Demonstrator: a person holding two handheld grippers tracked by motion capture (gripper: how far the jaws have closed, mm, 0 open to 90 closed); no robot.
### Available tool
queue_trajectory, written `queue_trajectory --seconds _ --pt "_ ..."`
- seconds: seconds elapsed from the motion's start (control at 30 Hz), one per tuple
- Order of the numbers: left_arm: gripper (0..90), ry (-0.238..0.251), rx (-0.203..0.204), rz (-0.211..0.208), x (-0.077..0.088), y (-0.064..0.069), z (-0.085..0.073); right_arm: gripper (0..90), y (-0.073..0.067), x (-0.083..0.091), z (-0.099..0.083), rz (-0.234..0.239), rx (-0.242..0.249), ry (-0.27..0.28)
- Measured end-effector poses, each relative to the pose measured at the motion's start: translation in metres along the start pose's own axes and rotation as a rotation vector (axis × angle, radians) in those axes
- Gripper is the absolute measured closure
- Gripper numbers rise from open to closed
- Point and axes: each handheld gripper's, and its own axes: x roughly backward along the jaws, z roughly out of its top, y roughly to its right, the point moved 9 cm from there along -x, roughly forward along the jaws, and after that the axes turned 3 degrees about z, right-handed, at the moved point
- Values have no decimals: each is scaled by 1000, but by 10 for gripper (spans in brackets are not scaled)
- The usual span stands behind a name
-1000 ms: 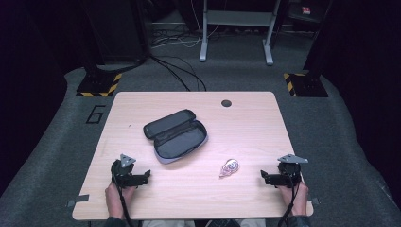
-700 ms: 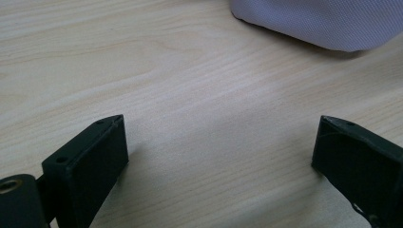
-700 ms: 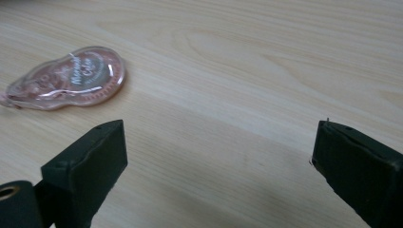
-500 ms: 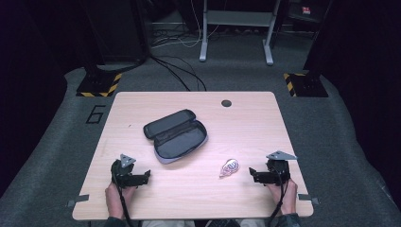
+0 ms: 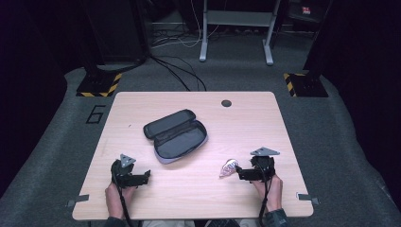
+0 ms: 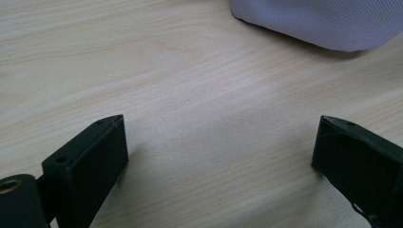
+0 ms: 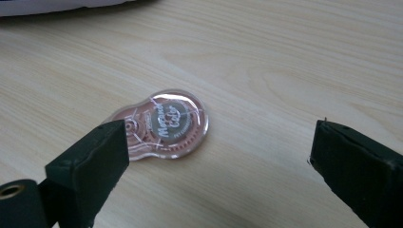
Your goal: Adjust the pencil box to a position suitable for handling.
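Note:
A small clear pink correction-tape dispenser (image 5: 229,168) lies flat on the wooden table (image 5: 265,123), right of centre. My right gripper (image 5: 239,172) points left at it and is open; its jaws have just been closing slightly and still stand wide. In the right gripper view the dispenser (image 7: 164,124) lies just ahead of the gripper (image 7: 221,142), partly behind the left jaw and untouched. An open dark zip case (image 5: 176,136) with a grey lining sits mid-table. My left gripper (image 5: 145,176) rests open near the front left, holding nothing (image 6: 221,130).
The case's grey fabric side (image 6: 323,23) is just beyond the left gripper. A round cable hole (image 5: 226,102) sits near the table's far edge. Cables and hazard-striped stand bases (image 5: 99,85) lie on the floor behind the table.
My right gripper has slid left along the front of the table and now sits right beside the dispenser. The left gripper, case and dispenser have not moved.

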Motion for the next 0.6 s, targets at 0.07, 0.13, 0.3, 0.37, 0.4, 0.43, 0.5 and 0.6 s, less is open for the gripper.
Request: queue_trajectory --seconds 0.07,0.13,0.3,0.37,0.4,0.43,0.5,0.6 --pt "43 0 -1 0 0 0 0 31 -10 -7 6 -11 0 -21" --pt "43 0 -1 0 0 0 0 27 -13 -9 8 -16 -8 -20" --pt "43 1 -1 0 0 0 0 6 -21 -26 16 -29 -15 -45" --pt "43 0 0 -1 0 0 0 7 -26 -38 19 -47 -22 -65" --pt "43 0 0 0 0 0 0 7 -26 -42 20 -50 -12 -74" --pt "43 0 0 0 0 0 0 10 -27 -46 21 -53 -12 -76" --pt "43 0 -1 0 0 0 0 10 -27 -50 21 -56 -2 -80" --pt "43 0 0 0 0 0 0 13 -30 -59 21 -65 6 -99"
